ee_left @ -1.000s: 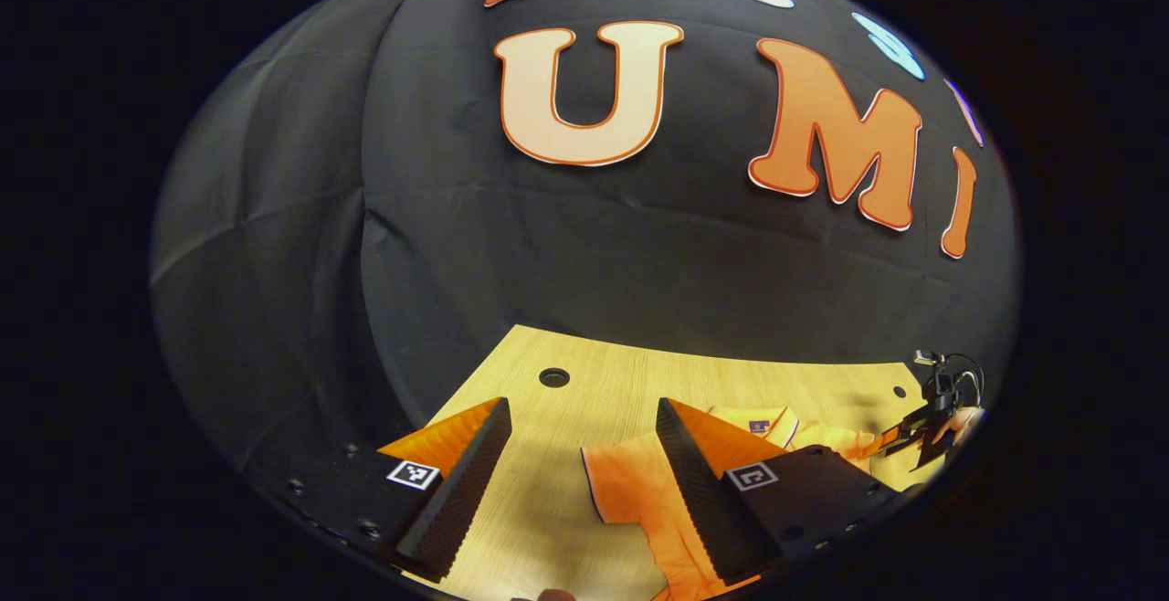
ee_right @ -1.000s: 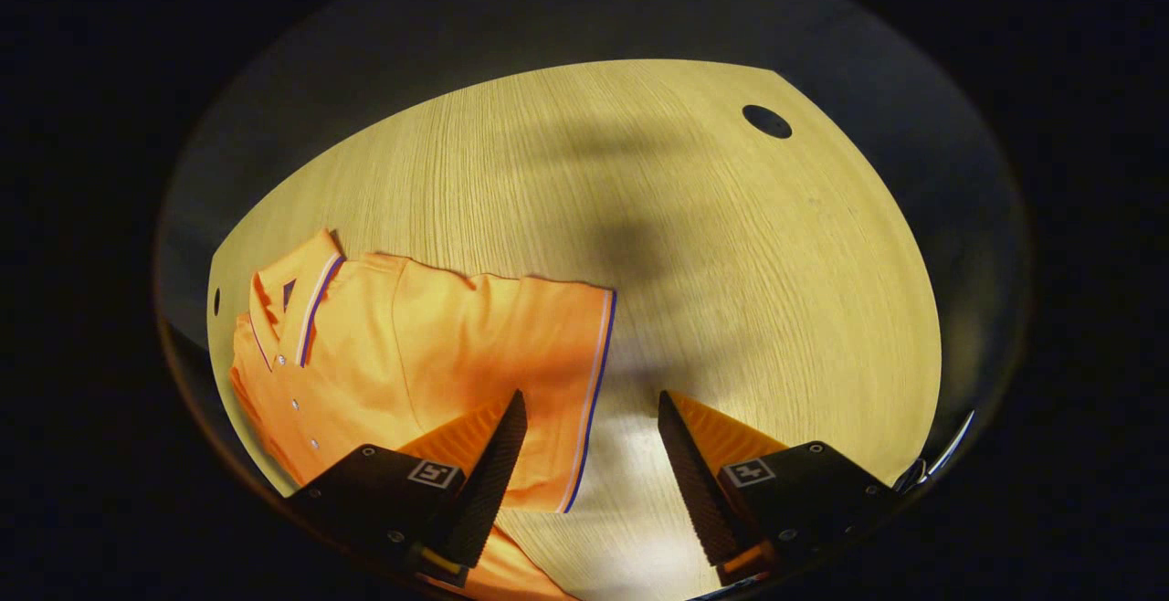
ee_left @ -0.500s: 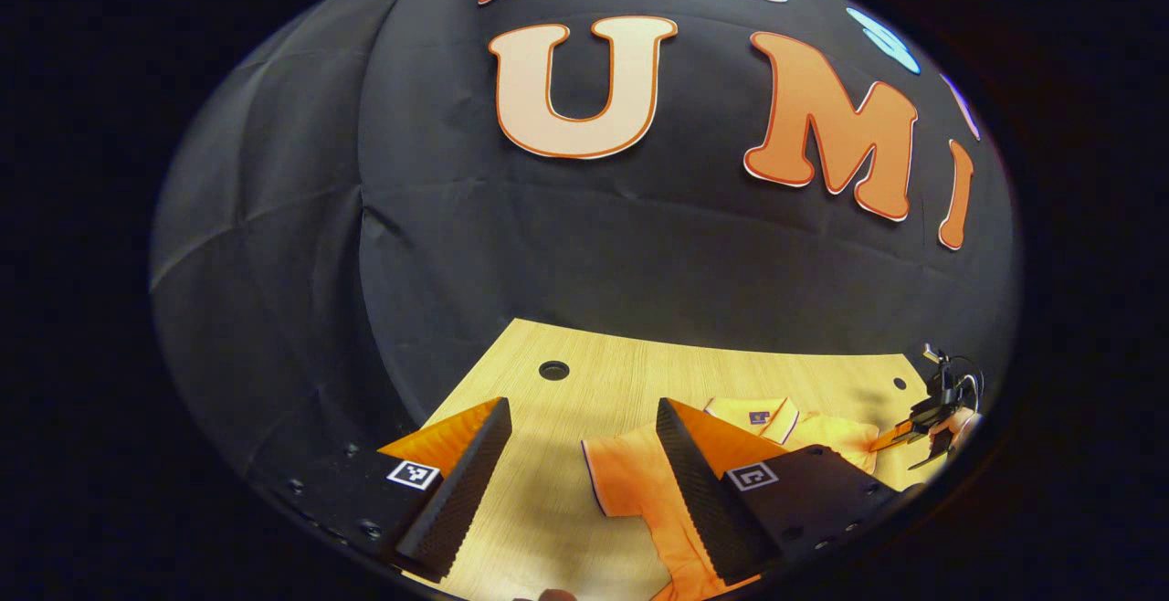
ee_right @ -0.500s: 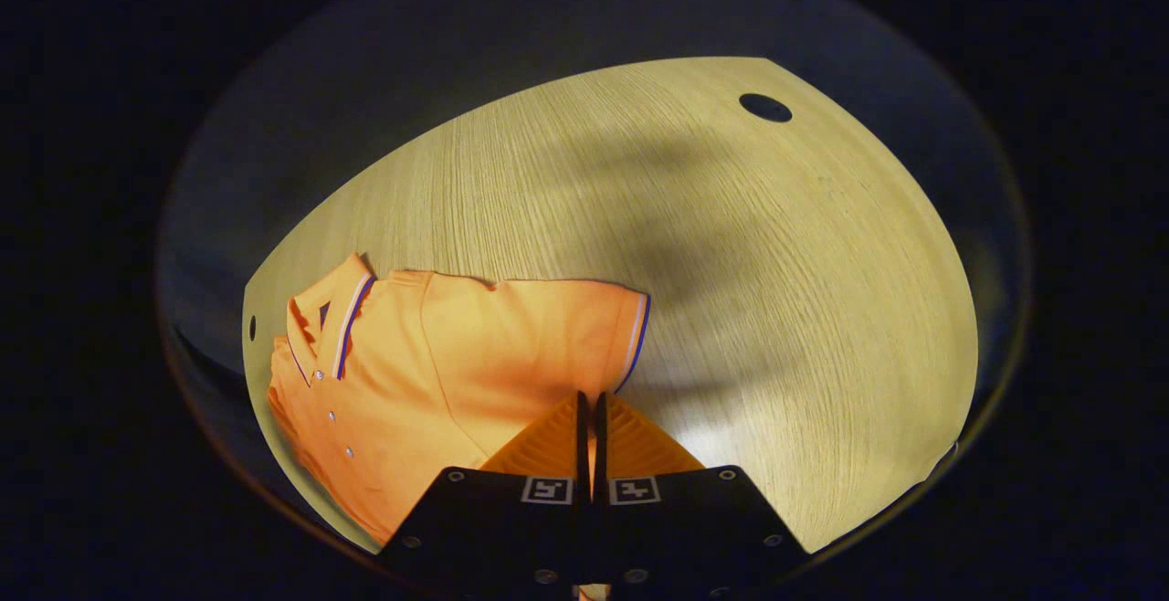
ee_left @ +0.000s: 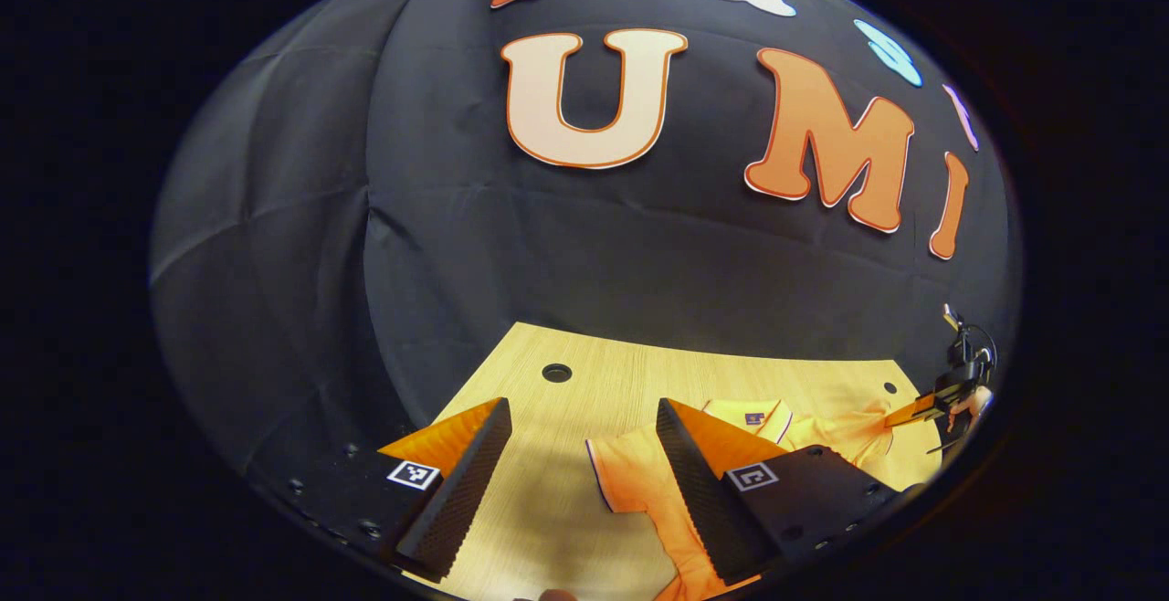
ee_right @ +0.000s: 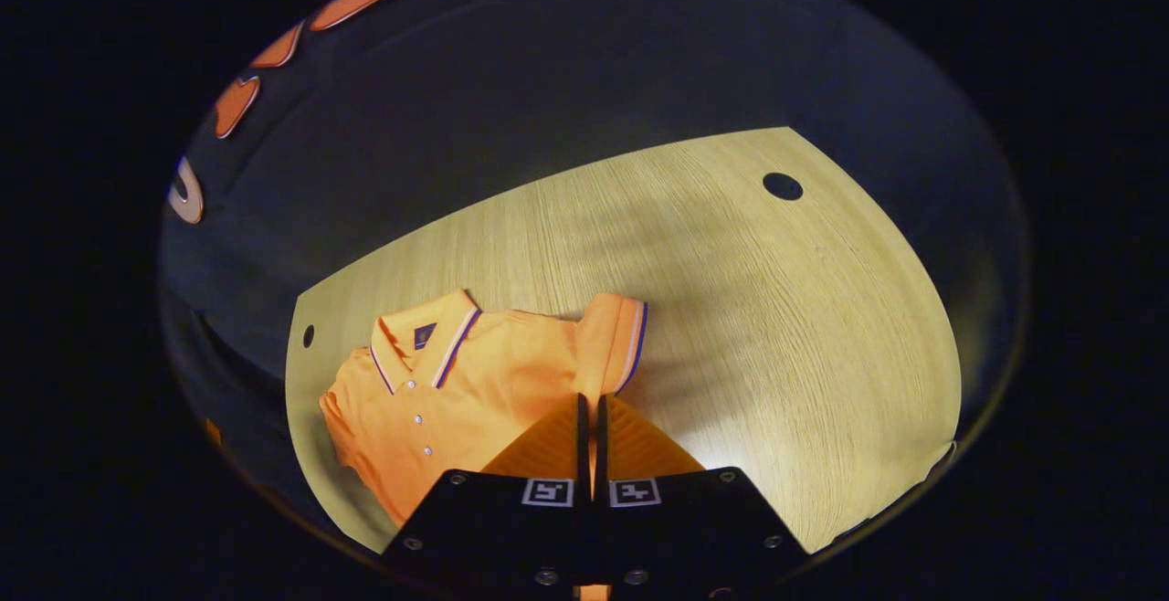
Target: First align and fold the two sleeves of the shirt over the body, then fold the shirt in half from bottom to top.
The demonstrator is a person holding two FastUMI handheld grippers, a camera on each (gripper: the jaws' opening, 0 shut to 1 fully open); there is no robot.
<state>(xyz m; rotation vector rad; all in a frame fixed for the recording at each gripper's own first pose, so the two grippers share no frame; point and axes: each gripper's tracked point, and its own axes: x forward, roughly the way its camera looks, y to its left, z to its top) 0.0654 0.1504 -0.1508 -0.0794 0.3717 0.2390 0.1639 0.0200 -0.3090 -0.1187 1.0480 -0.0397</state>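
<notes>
- On the pale wooden table point(ee_right: 731, 327), toward its near left part in the right gripper view, lies an orange polo shirt point(ee_right: 457, 391), front up, with its collar point(ee_right: 425, 345) pointing to the table's far edge.
- The collar carries white and dark trim, a small dark tag sits inside it, and a row of white buttons runs down the placket.
- The right gripper point(ee_right: 589, 418) has its two fingers pressed together with only a thin slit between them, right at the base of the shirt's sleeve point(ee_right: 616, 341); a sliver of orange shows in the slit, so the fingers appear to pinch the sleeve cloth.
- That sleeve stands up in a narrow bunch above the fingertips, its striped cuff toward the table's far edge, while the shirt body spreads to the left of the gripper.
- A round hole point(ee_right: 783, 186) sits near the table's far right corner in this view, and a smaller one point(ee_right: 308, 336) near the left edge, just beyond the collar.
- In the left gripper view, the left gripper point(ee_left: 580, 464) hangs above the table with its jaws wide apart and nothing between them.
- The shirt's other sleeve point(ee_left: 630, 482) lies flat on the table just beside the inner face of that gripper's right finger, without touching either pad as far as can be told.
- Farther off at the right rim of this view, the right gripper point(ee_left: 932, 409) and part of a hand point(ee_left: 968, 405) show above the shirt's lifted far side.
- A round hole point(ee_left: 556, 372) lies near the table's far edge, ahead of the open fingers.
</notes>
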